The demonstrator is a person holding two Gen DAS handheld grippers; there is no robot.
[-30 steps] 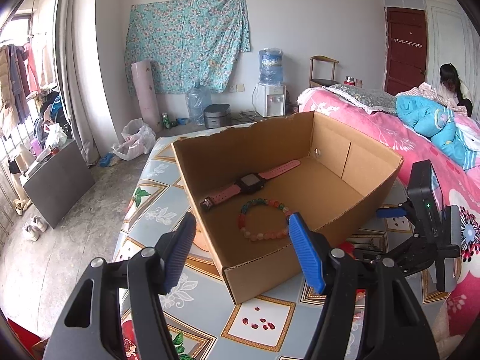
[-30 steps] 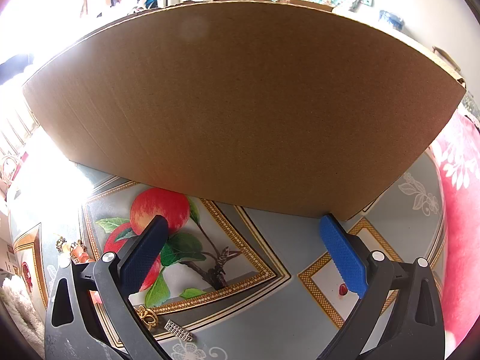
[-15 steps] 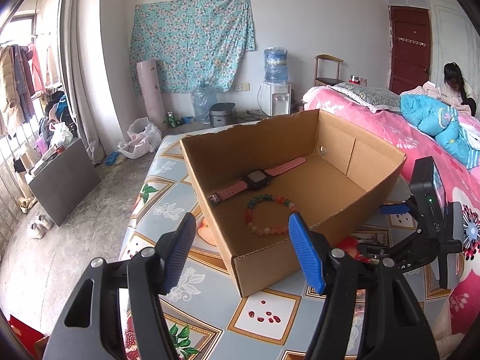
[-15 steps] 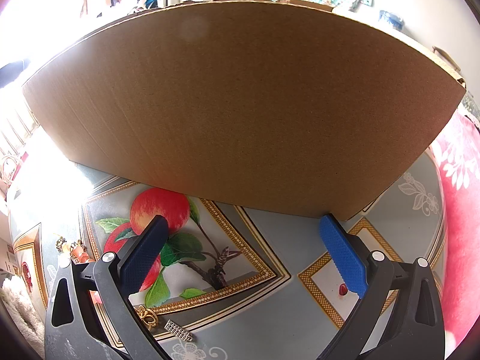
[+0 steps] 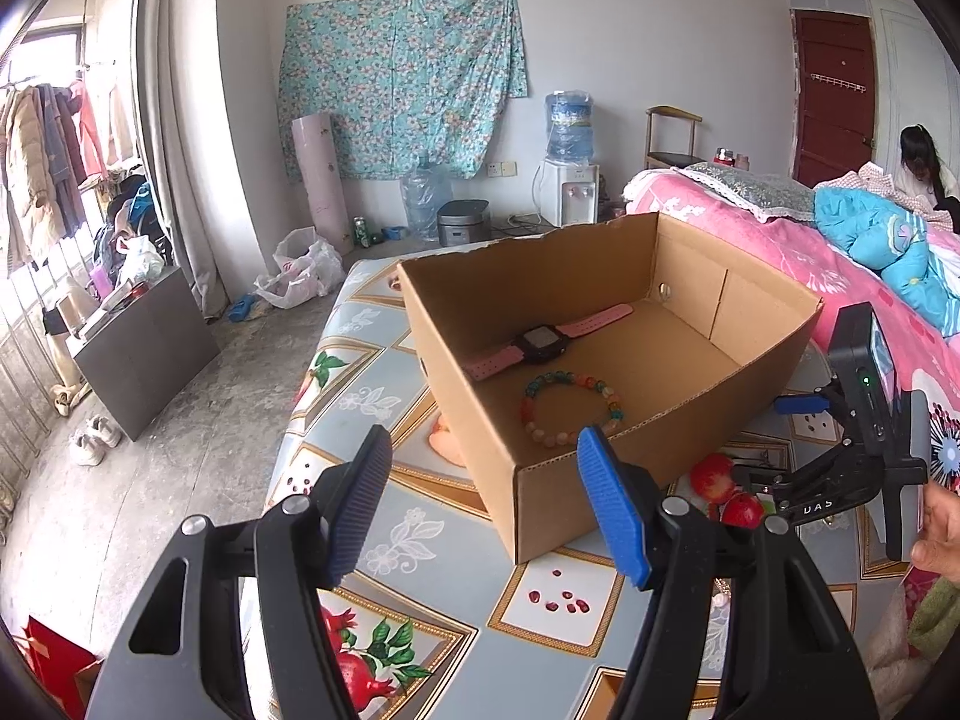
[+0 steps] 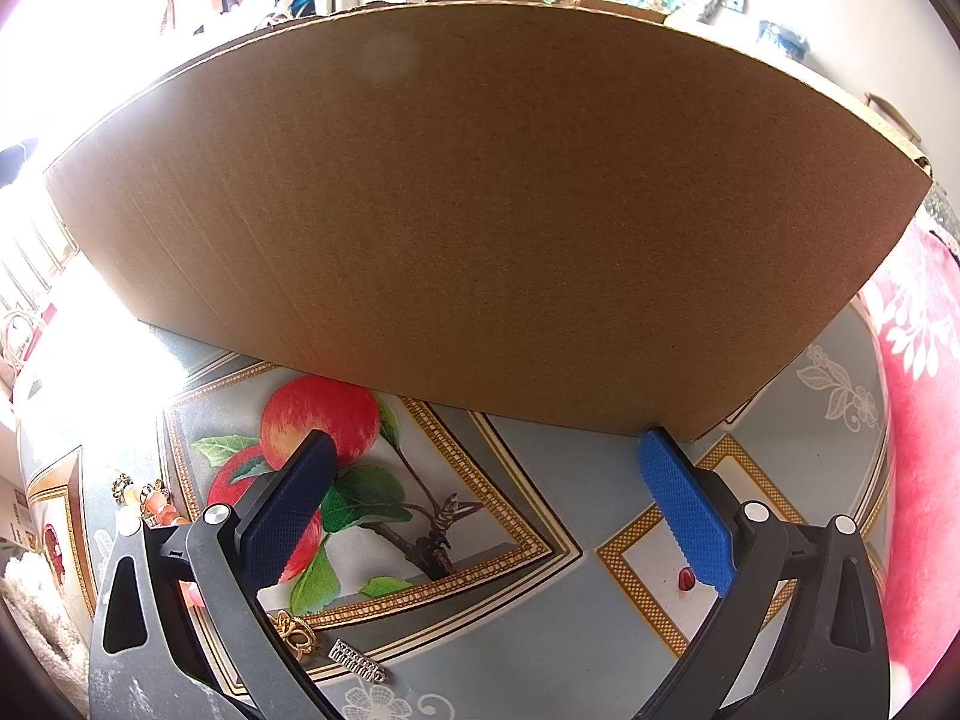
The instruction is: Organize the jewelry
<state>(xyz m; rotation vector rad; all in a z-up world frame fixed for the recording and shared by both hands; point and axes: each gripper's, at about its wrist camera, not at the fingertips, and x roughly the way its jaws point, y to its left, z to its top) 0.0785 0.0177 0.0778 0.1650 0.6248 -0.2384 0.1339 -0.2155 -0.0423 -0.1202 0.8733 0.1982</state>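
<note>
We have a pink watch [image 5: 543,343] and a bead bracelet [image 5: 570,407] already lying flat in the open cardboard box [image 5: 756,360], so we judge the sorting partly done. Loose pieces remain on the patterned tablecloth [image 6: 540,618]: a gold ring piece [image 6: 295,630] and a small silver clip [image 6: 357,660] near the right tongs [image 6: 480,504], coral bits [image 6: 153,498] further left. Next we must lower the right tongs onto one small flat piece. Both the right and the left tongs [image 5: 483,504] stand wide apart, holding nothing.
</note>
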